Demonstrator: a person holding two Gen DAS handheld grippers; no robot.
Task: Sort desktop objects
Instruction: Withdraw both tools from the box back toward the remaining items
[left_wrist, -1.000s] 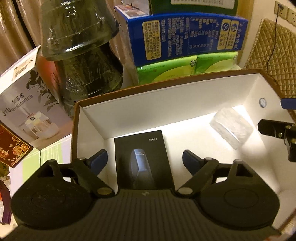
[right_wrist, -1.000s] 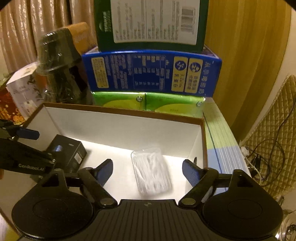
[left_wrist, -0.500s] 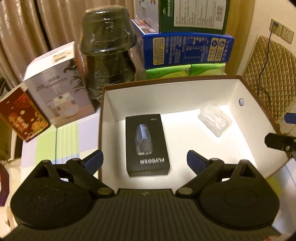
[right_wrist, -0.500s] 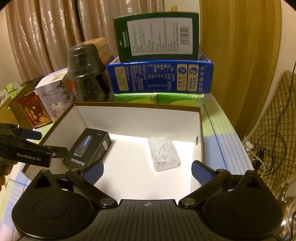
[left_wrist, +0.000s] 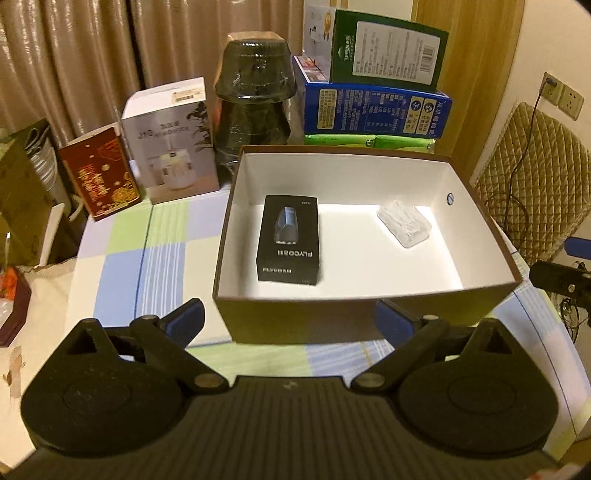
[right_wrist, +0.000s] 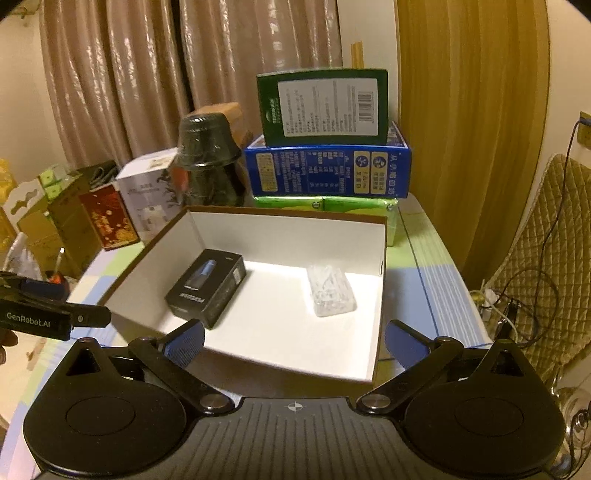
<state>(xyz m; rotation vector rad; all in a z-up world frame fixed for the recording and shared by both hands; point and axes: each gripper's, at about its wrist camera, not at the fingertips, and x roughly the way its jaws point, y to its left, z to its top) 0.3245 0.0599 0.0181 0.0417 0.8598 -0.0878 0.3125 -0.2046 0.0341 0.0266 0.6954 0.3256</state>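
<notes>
Left wrist view: on the checked bench (left_wrist: 147, 258) stand, from the left, a red carton (left_wrist: 99, 173), a white humidifier carton (left_wrist: 173, 144) and a dark wrapped bowl stack (left_wrist: 255, 96). The open cardboard box (left_wrist: 332, 317) holds a black shaver box (left_wrist: 290, 240) lying flat at its left and a clear plastic packet (left_wrist: 404, 223) well apart at its right. The left claw (left_wrist: 288, 319) and the right claw (right_wrist: 293, 341) both stand wide apart, gripping nothing.
</notes>
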